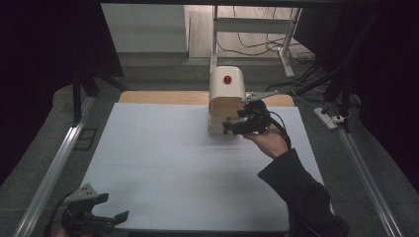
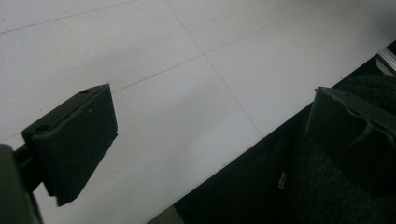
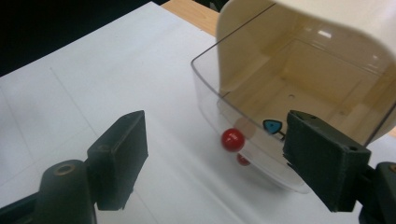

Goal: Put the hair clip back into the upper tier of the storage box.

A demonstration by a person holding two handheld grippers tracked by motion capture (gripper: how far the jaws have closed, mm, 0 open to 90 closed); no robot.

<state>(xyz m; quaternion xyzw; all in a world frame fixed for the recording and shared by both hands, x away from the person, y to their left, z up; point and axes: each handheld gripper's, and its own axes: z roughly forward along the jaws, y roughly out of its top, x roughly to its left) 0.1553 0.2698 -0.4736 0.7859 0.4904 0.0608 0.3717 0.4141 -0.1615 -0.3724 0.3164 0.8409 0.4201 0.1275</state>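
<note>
Just ahead of the right gripper [image 1: 236, 124], at the far side of the white sheet [image 1: 163, 168], stands a cream plastic box [image 1: 226, 94] with a rounded top and a small red knob [image 1: 227, 79] on its upper face. The right gripper view shows more: a clear, curved front panel [image 3: 243, 140] swung open, a second glossy red knob [image 3: 232, 139] on it lying between the spread jaws, and a smooth beige interior with nothing in it. That gripper is released, its matte black blocky jaws wide apart and grasping nothing. The left gripper [image 1: 99, 219] sits well away from the box at the near left corner of the sheet; its own view shows its jaws also spread over the sheet's edge, where faint crease lines cross, with dark fabric [image 2: 327, 186] beneath the far jaw.
</note>
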